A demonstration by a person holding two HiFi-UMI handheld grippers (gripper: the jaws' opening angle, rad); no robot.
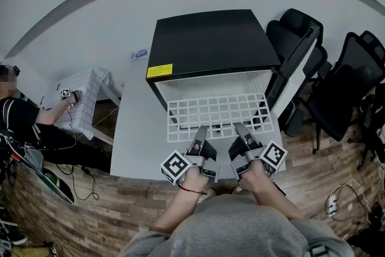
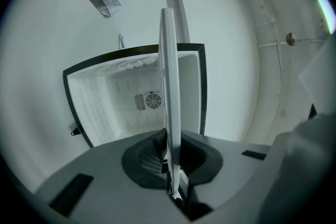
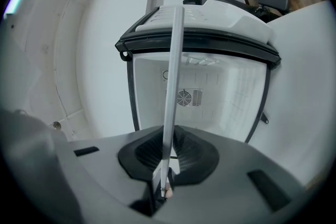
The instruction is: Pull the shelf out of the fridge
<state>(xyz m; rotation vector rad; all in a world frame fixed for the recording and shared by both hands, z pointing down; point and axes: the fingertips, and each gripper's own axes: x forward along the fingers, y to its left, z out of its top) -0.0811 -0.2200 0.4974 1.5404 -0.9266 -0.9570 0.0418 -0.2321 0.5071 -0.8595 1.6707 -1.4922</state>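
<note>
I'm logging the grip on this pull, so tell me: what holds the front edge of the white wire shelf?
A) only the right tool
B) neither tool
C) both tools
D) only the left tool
C: the left tool and the right tool are each shut on the front edge of the white wire shelf, which sticks out of the fridge.

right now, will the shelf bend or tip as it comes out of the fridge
Probably stiff: the shelf looks straight edge-on in both gripper views. Likely light, being an open grid. Its far end may droop once clear of the fridge, since the left gripper and right gripper clamp only its near edge.
</note>
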